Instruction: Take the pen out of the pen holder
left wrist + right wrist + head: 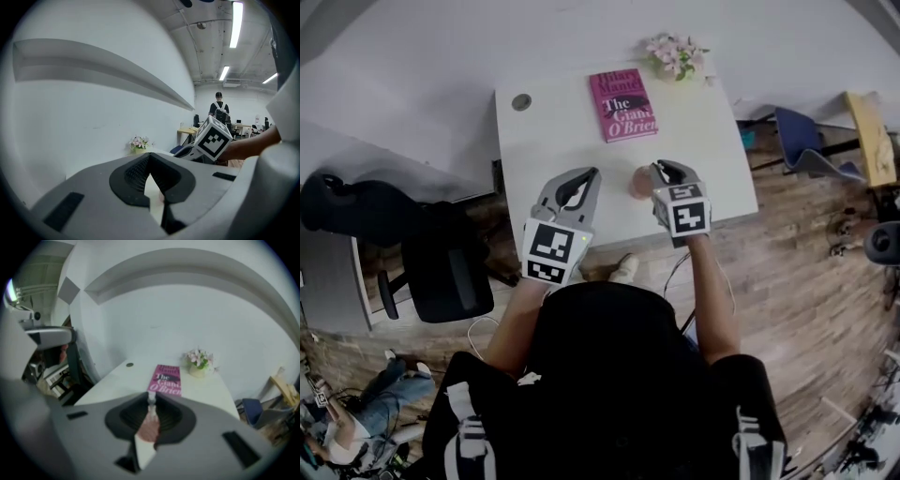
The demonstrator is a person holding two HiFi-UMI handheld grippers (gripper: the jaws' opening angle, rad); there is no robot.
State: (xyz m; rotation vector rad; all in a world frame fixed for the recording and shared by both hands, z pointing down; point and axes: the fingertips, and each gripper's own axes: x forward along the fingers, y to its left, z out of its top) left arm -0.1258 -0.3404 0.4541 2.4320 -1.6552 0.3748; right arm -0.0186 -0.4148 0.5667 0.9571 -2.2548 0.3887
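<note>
A pink pen holder stands near the front edge of the white table. My right gripper is just to its right. In the right gripper view this gripper is shut on a slim pen with a pale top, held upright between the pads. A pink blur in the gap below it looks like the pen holder. My left gripper hovers left of the holder and is apart from it. Its tips meet with nothing between them.
A pink book lies at the back of the table, and a small flower pot stands at the far right corner. A black office chair stands left of the table. A blue chair is at the right.
</note>
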